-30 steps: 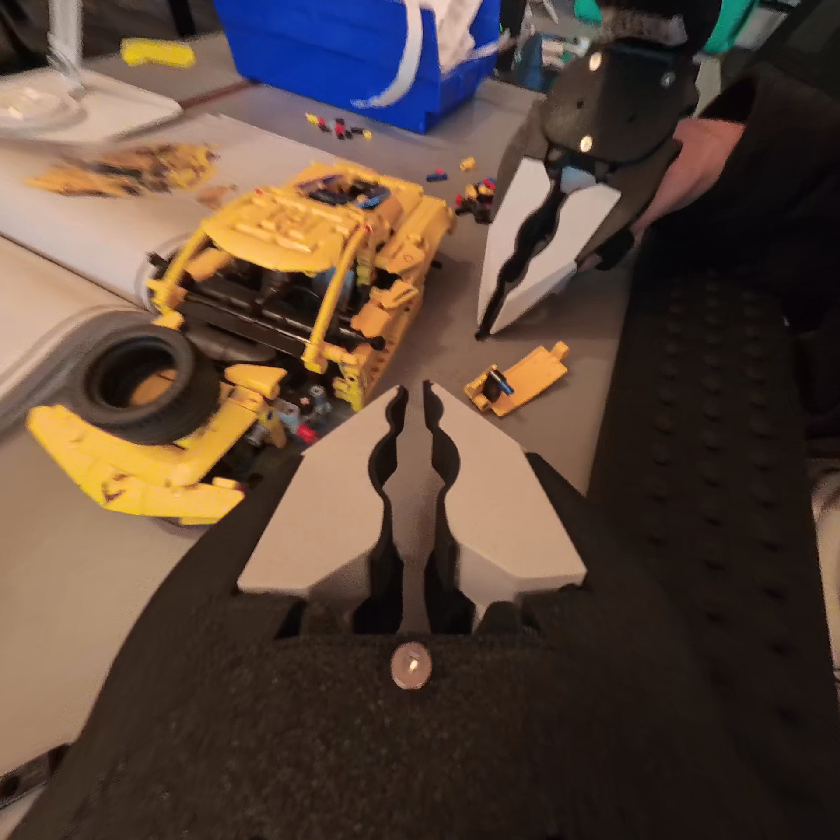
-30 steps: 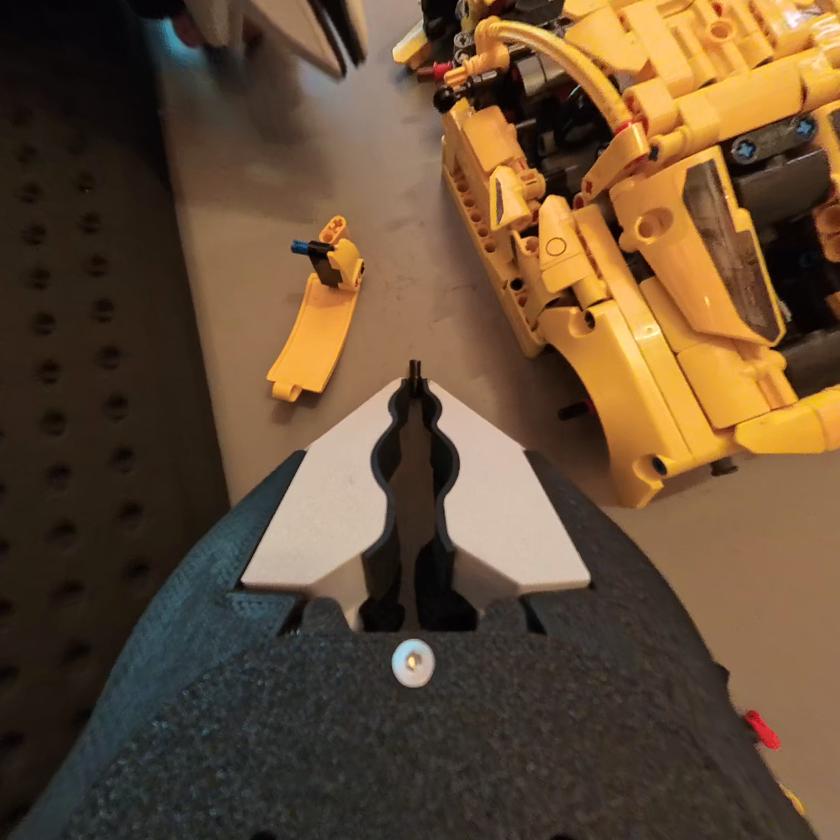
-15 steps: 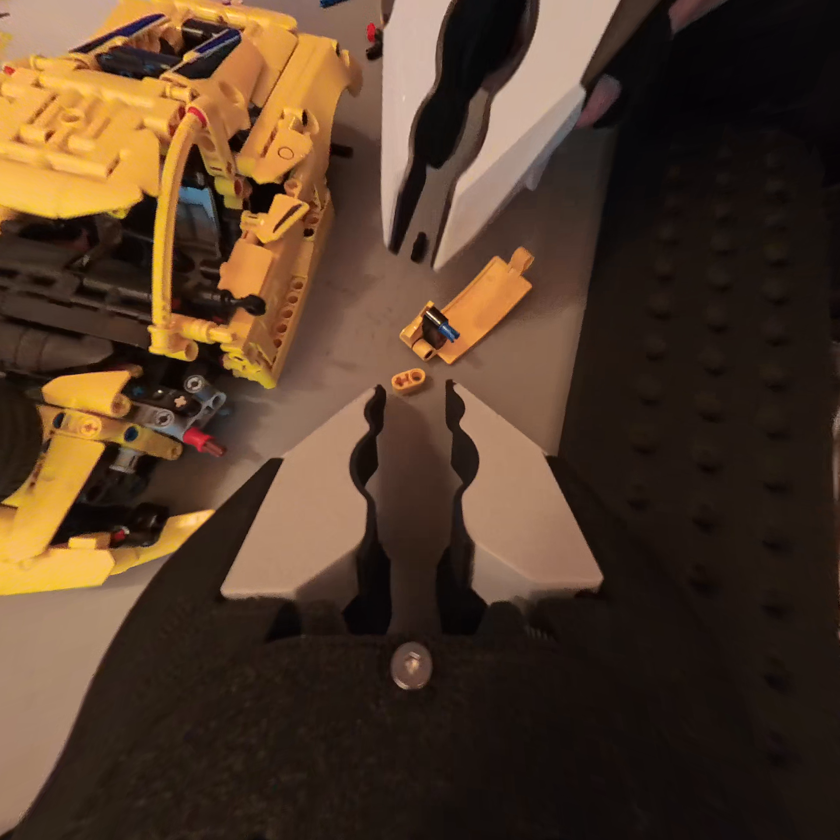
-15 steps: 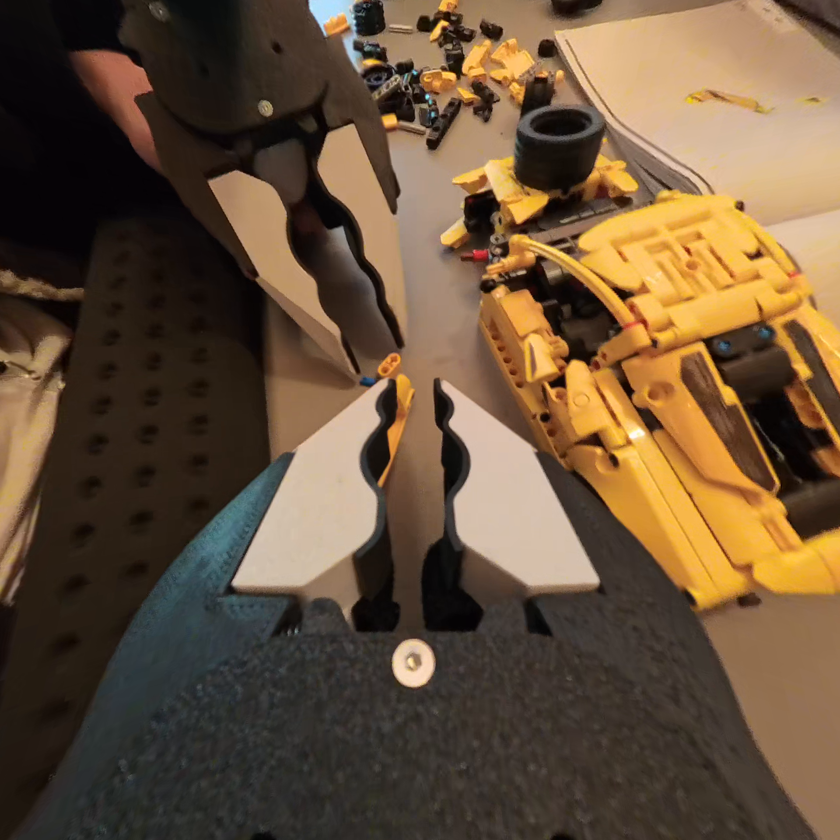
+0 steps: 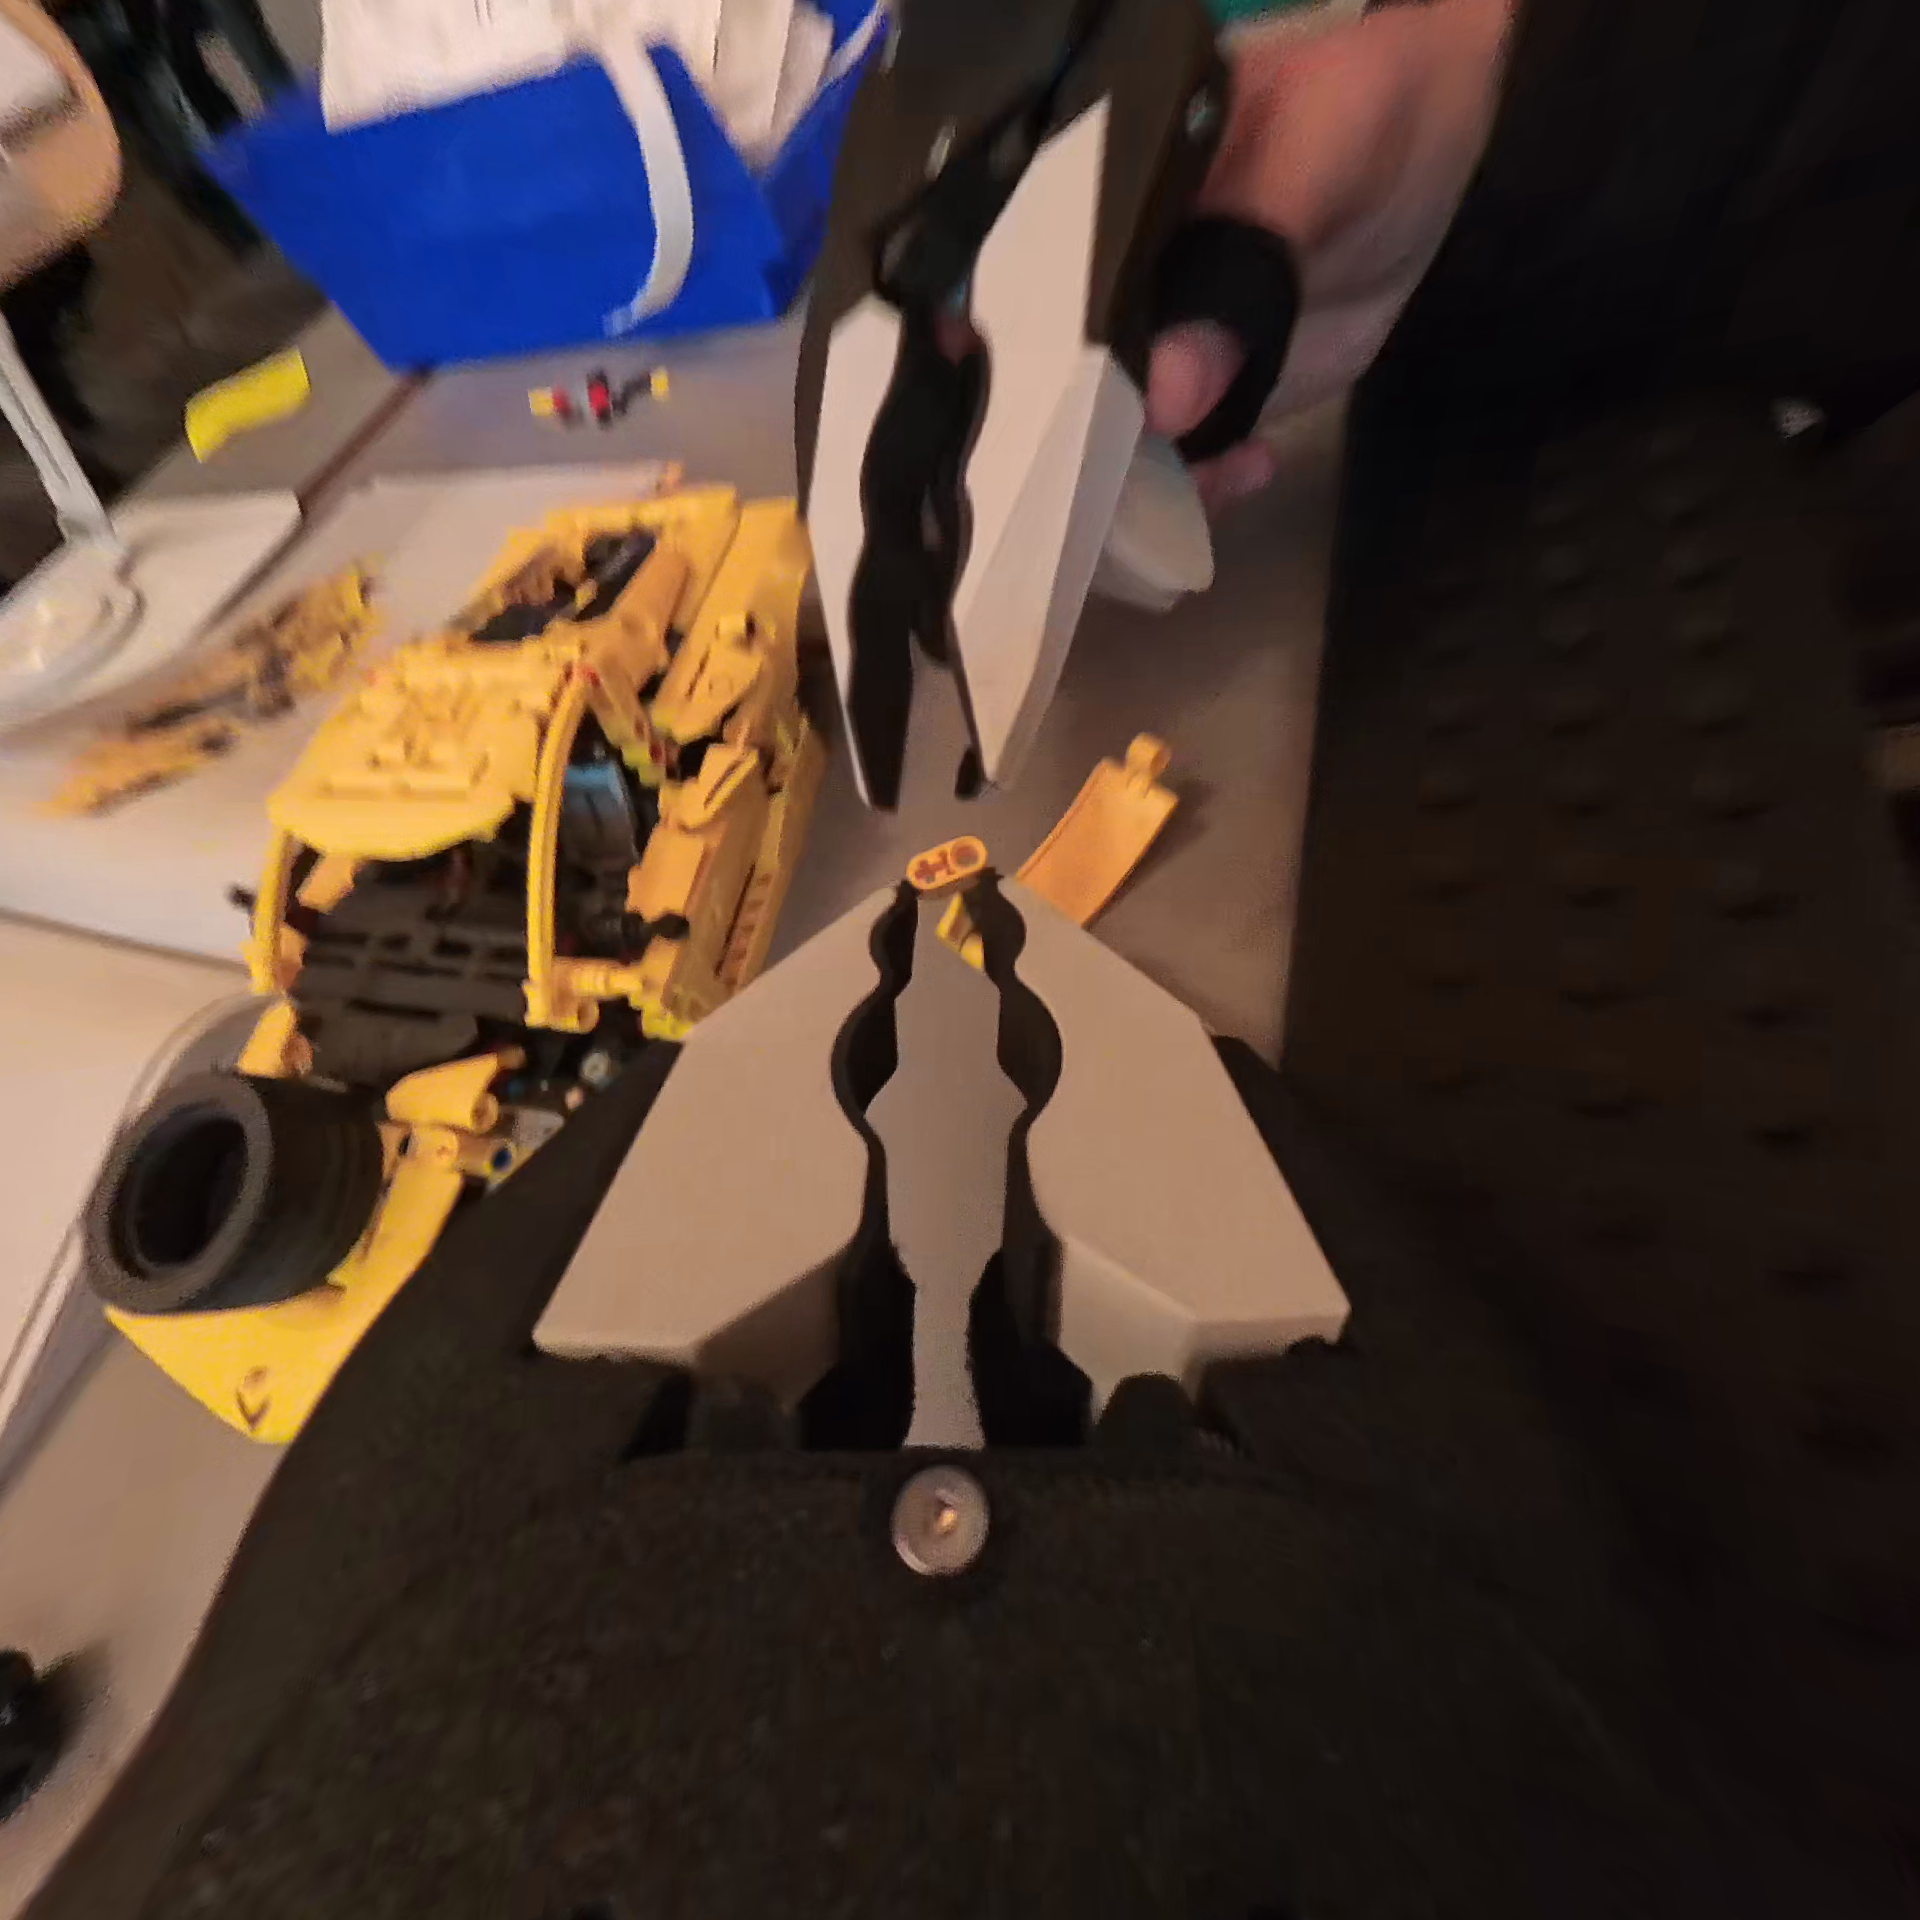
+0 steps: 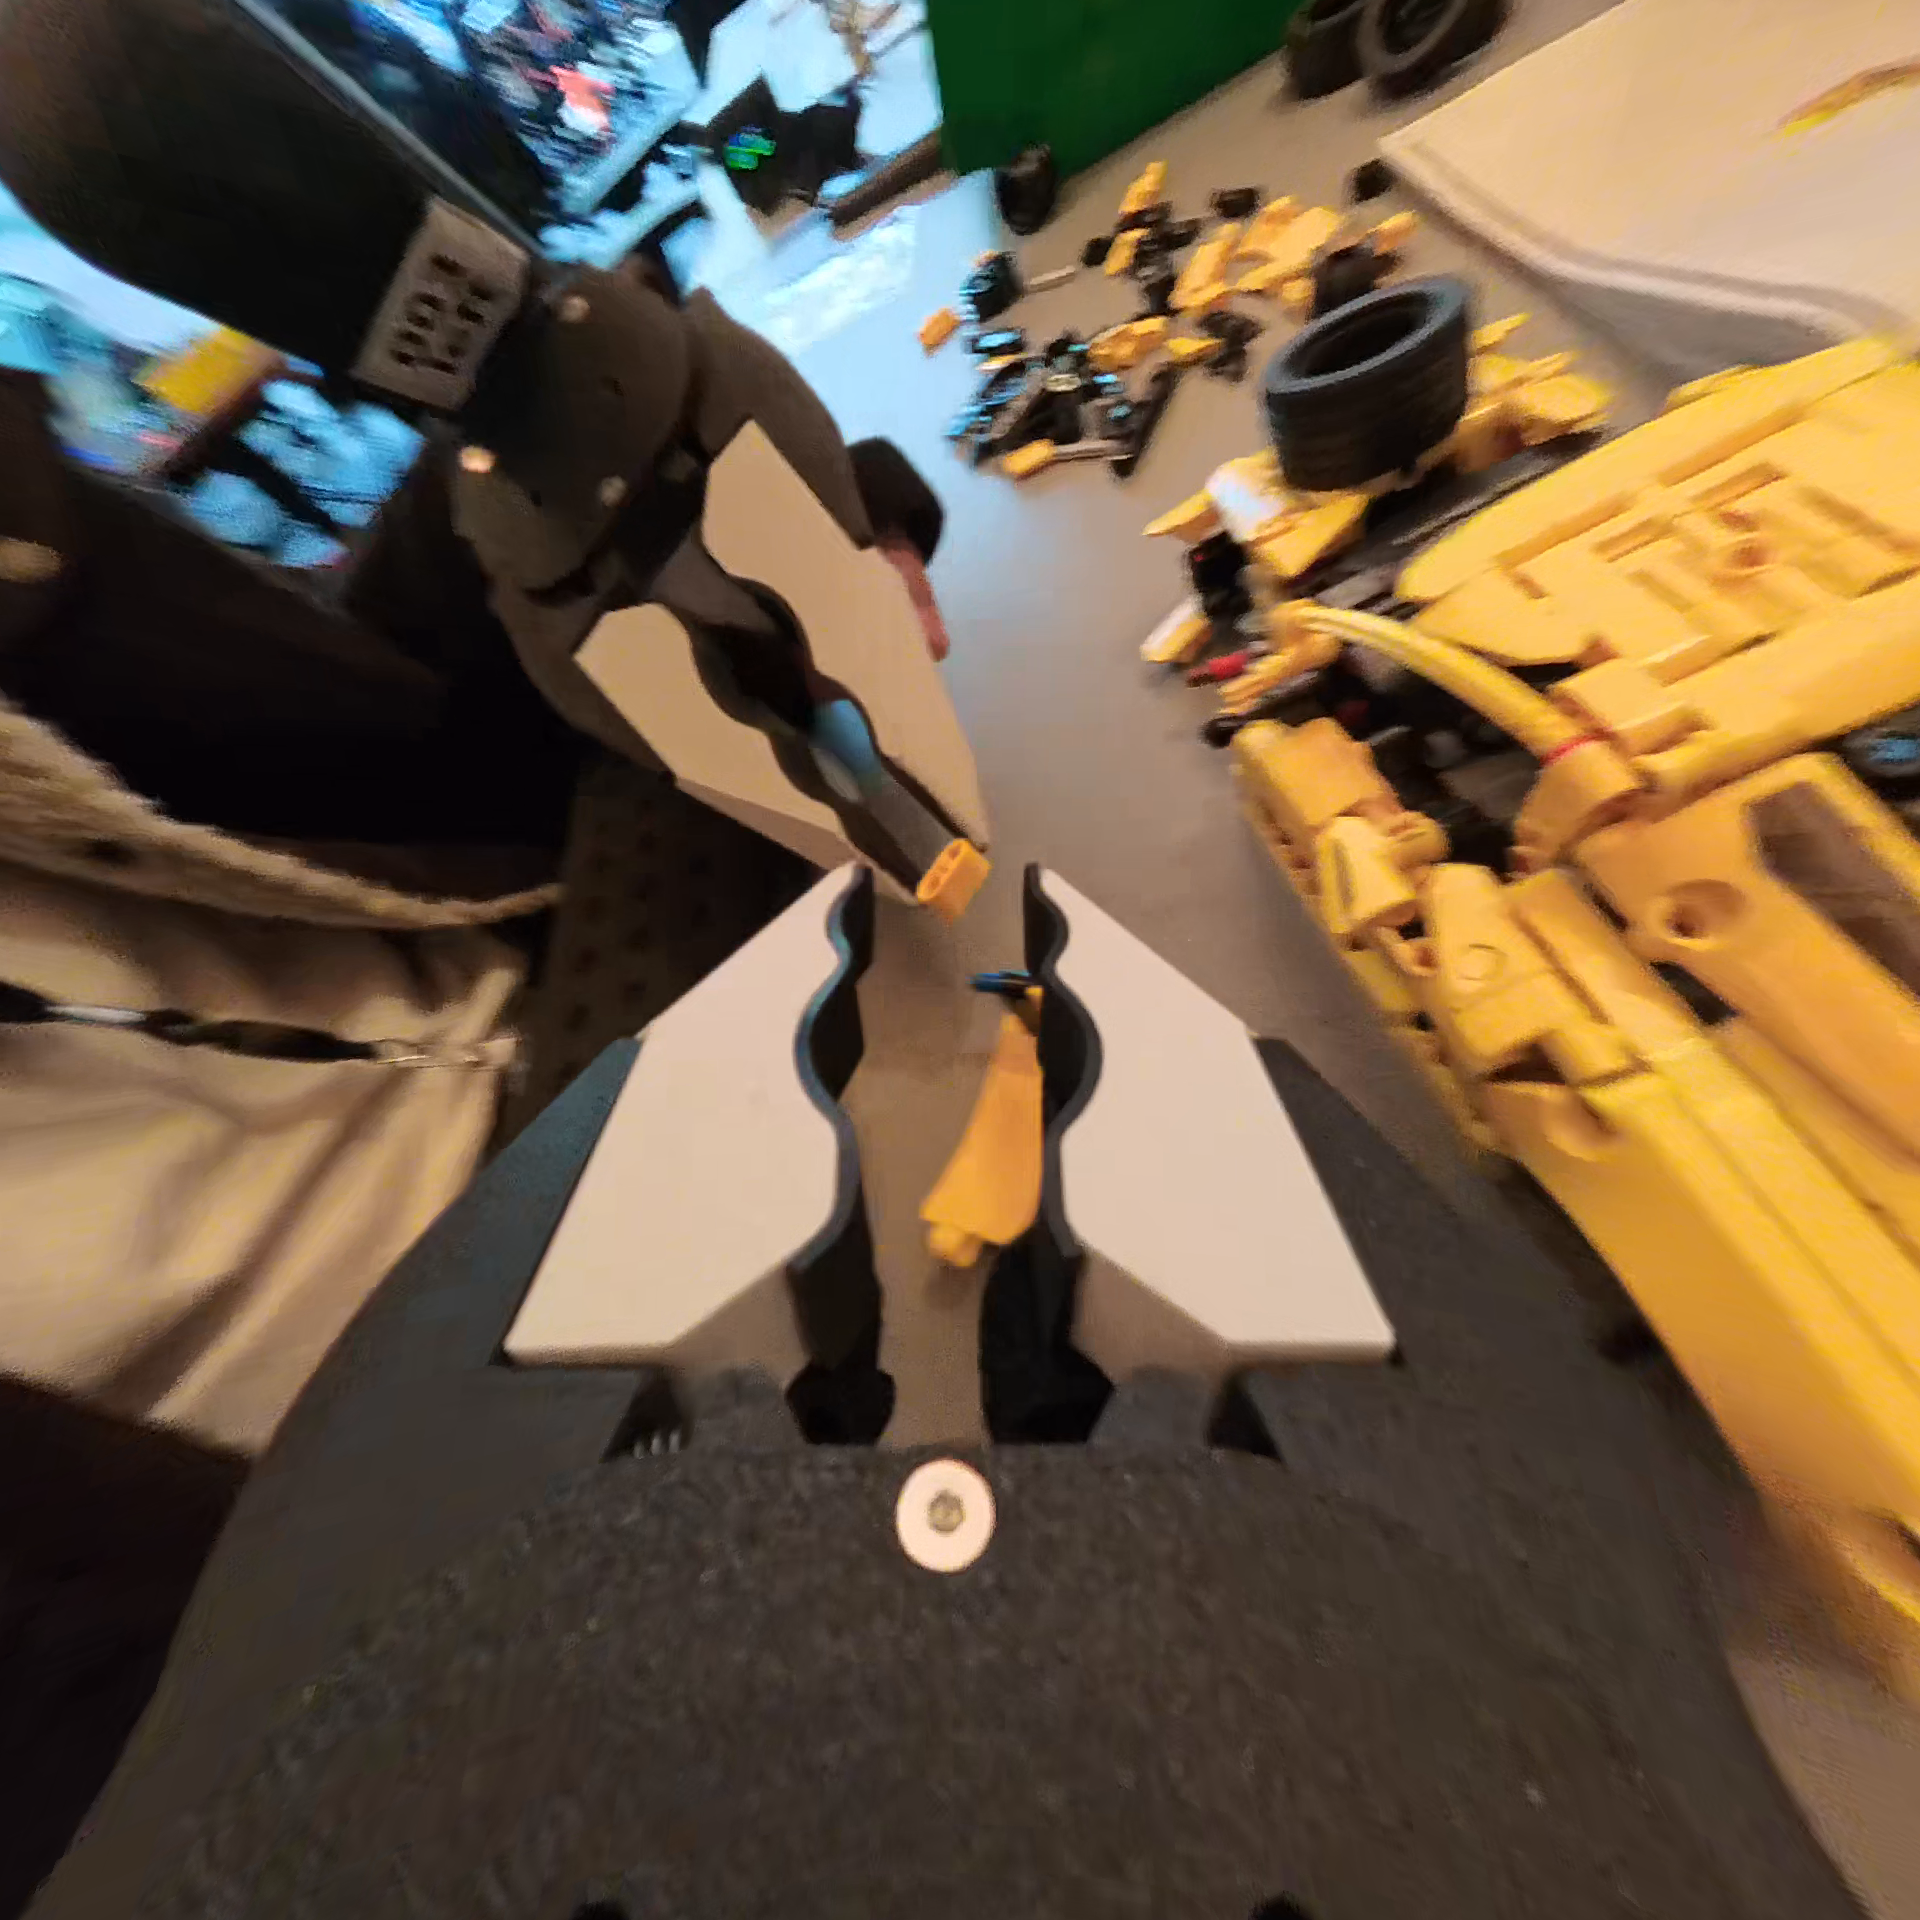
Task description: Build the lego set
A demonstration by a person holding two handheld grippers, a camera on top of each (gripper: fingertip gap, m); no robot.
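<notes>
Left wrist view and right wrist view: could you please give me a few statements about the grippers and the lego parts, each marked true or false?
1. The left gripper holds a small yellow connector at the tips of its fingers. True.
2. The right gripper is shut on the curved yellow panel. False: its fingers are open, and the panel shows ungripped in the gap between them.
3. A black tyre sits on yellow parts at one end of the yellow car. True.
4. The blue bin stands on the car's roof. False: it stands behind the car, apart from it.
</notes>
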